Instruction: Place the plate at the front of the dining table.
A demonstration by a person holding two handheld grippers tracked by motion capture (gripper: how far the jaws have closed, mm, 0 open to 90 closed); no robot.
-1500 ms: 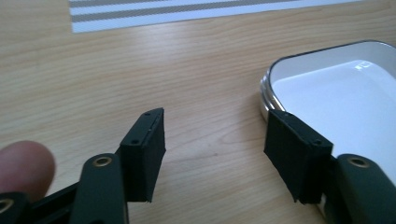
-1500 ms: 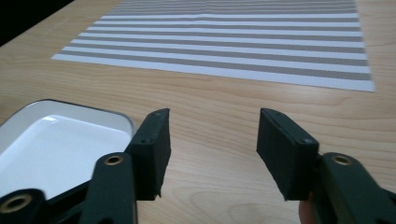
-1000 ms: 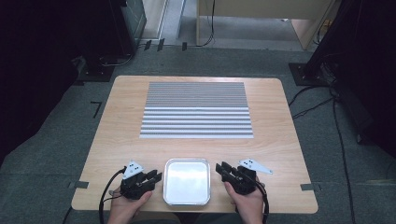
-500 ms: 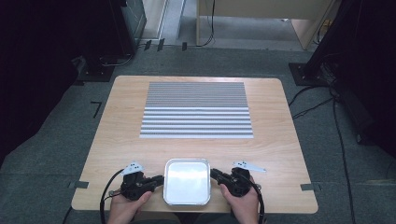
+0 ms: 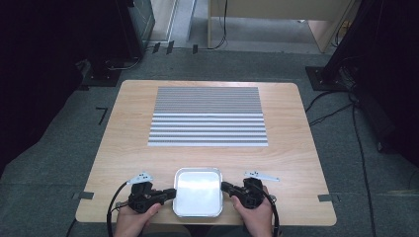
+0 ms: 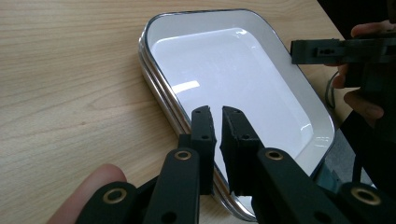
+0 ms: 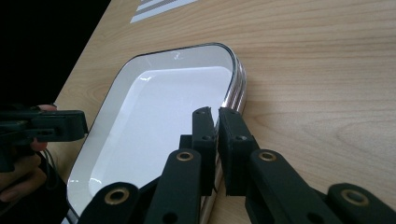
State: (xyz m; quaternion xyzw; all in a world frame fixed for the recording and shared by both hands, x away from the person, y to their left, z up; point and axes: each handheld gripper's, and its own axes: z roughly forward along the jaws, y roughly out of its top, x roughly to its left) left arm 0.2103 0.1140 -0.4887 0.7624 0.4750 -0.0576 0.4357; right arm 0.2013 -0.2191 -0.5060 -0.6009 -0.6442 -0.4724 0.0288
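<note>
Both tongs have closed in on the tray [image 5: 197, 192] since 1 second ago, when they sat a little apart from its sides; now each meets a side rim. On the table [image 5: 123, 143], the white, steel-rimmed tray lies flat near the 6 o'clock edge, well apart from the striped mat [image 5: 207, 116] toward 12 o'clock. Left tongs [image 5: 170, 193] come in from 9 o'clock, and in the left gripper view [image 6: 215, 116] their 2 jaws are clenched on the tray's rim, 1 jaw outside and 1 over the white inside. Right tongs [image 5: 226, 186] come in from 3 o'clock; in the right gripper view [image 7: 215, 116] they are likewise pinched on the opposite rim. A hand [image 5: 133, 219] holds the left tool, another hand [image 5: 257, 217] the right.
</note>
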